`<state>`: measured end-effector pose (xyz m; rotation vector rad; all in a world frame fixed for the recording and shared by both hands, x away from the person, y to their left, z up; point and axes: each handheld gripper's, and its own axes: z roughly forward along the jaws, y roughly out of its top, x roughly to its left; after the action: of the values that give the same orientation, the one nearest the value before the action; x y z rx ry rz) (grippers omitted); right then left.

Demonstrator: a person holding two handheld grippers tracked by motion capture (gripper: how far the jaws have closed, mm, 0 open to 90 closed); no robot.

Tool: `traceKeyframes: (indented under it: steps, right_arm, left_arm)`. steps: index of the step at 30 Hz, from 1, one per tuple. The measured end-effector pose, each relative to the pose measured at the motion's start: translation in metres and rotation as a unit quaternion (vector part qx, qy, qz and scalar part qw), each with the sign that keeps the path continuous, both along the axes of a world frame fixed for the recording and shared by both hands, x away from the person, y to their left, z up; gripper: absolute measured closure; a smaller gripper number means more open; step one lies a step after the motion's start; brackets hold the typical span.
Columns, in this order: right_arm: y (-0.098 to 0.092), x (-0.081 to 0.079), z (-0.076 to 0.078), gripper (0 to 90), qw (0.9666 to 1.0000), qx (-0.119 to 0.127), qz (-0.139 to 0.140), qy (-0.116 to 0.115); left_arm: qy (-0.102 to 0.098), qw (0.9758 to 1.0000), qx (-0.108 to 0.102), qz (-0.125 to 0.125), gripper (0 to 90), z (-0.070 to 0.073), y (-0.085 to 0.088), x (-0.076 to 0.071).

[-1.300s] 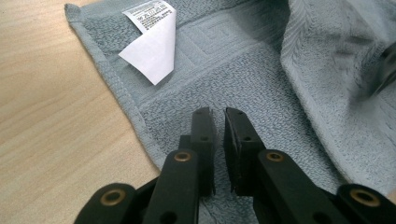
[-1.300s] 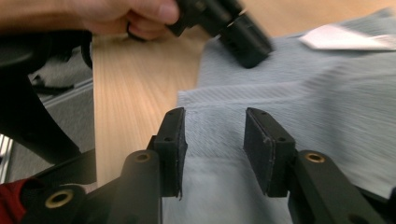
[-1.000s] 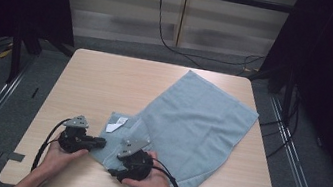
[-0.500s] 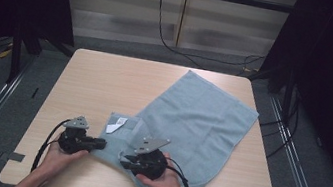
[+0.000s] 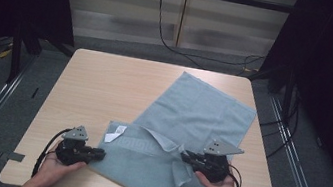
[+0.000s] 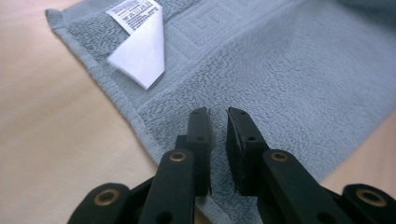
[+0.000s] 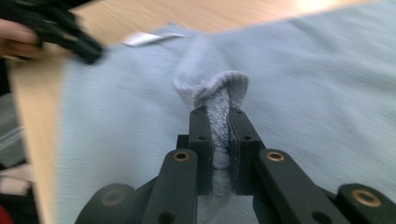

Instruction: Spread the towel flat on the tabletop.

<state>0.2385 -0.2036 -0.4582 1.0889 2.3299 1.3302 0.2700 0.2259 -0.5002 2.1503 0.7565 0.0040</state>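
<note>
A grey-blue towel lies slantwise on the wooden table, its near end folded over, with a white label at the fold's left corner. My right gripper is shut on a raised bunch of the towel; its jaws have just been closing with the cloth between them. My left gripper rests at the towel's near left edge. Its jaws have just been opening; a narrow gap with no cloth in it shows over the towel, below the label.
Bare tabletop stretches to the left and far left of the towel. In the right gripper view the left gripper and its hand lie beyond the cloth. Dark frame posts and cables stand around the table.
My right gripper has travelled to the right and closed on the towel, dragging a fold along and spreading the near end. The left hand has shifted slightly.
</note>
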Motion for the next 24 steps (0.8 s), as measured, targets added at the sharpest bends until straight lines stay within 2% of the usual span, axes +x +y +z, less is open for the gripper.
traceKeyframes:
  steps: [1,4,5,9,12,14,15,17,18,19,20,21,22,23,24]
  right_arm:
    - [-0.008,0.001,-0.004,80.9,0.9999,-0.01,-0.011,0.005]
    - [-0.023,0.006,-0.016,78.6,0.999,-0.005,-0.037,0.022]
    - [-0.026,0.007,-0.018,76.9,0.9987,-0.012,-0.043,0.026]
    - [-0.036,0.013,-0.024,67.2,0.9975,-0.018,-0.056,0.04]
    - [-0.039,0.015,-0.025,61.3,0.9974,-0.016,-0.051,0.048]
    - [-0.039,0.017,-0.027,56.7,0.997,-0.015,-0.051,0.056]
    - [-0.037,0.018,-0.029,52.5,0.9968,-0.017,-0.055,0.056]
    - [-0.037,0.02,-0.03,50.4,0.9966,-0.012,-0.055,0.06]
    - [-0.037,0.021,-0.03,51.5,0.9963,-0.016,-0.059,0.061]
    - [-0.037,0.022,-0.029,54.3,0.9963,-0.019,-0.064,0.056]
    - [-0.039,0.023,-0.029,55.9,0.9964,-0.014,-0.069,0.048]
    - [-0.041,0.024,-0.028,68.5,0.9959,-0.008,-0.076,0.048]
    - [-0.043,0.025,-0.027,78.9,0.9963,-0.01,-0.076,0.041]
    - [-0.043,0.026,-0.027,87.2,0.9961,-0.017,-0.078,0.037]
    - [-0.044,0.028,-0.027,87.9,0.9961,-0.026,-0.074,0.038]
  left_arm:
    - [-0.001,1.0,0.002,-0.005,78.6,0.0,-0.001,-0.003]
    - [-0.002,0.9999,0.004,-0.014,76.5,0.002,-0.005,-0.006]
    - [0.0,0.9999,0.003,-0.016,75.3,0.003,-0.006,-0.005]
    - [-0.004,0.9999,-0.016,0.001,71.7,0.007,-0.002,0.003]
    - [-0.022,0.9991,-0.025,0.025,70.1,0.015,0.005,0.018]
    - [-0.035,0.998,-0.025,0.047,69.3,0.018,0.009,0.034]
    - [-0.033,0.9976,-0.025,0.055,68.9,0.018,0.01,0.039]
    - [-0.022,0.9972,-0.025,0.067,67.5,0.017,0.011,0.053]
    - [-0.025,0.9969,-0.025,0.071,66.8,0.015,0.01,0.059]
    - [-0.018,0.9971,-0.025,0.07,66.6,0.013,0.008,0.066]
    - [-0.019,0.9968,-0.021,0.074,65.7,0.011,0.007,0.071]
    - [-0.018,0.9965,-0.025,0.077,64.7,0.009,0.005,0.076]
    - [-0.02,0.9965,-0.024,0.077,63.6,0.008,0.004,0.079]
    - [-0.012,0.9968,-0.02,0.076,62.8,0.006,0.002,0.083]
    - [-0.006,0.997,-0.017,0.076,59.6,0.003,-0.002,0.086]
